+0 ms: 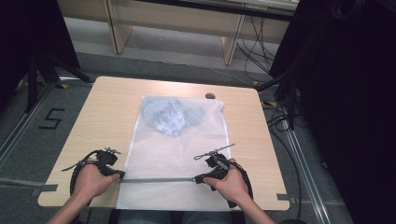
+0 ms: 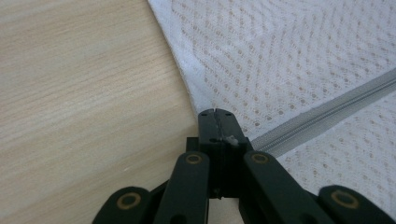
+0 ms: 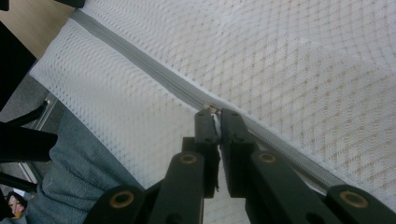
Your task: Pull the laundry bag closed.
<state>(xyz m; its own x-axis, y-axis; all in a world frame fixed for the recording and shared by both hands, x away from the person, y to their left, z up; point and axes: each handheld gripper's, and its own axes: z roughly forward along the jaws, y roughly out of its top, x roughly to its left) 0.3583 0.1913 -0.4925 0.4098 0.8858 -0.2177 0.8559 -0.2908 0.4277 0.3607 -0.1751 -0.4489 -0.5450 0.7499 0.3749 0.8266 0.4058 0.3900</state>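
My left hand-held gripper pinches the near-left edge of the white mesh bag on the tabletop. My right hand-held gripper clamps the zipper pull. The high view adds the blue garment inside, at the far end.

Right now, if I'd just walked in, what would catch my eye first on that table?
Most likely the white mesh laundry bag spread flat over the middle of the wooden table, with pale blue clothing bunched inside its far end. Next, the grey zipper across its near end, with the left claw pinched shut at one end and the right claw gripping the pull.
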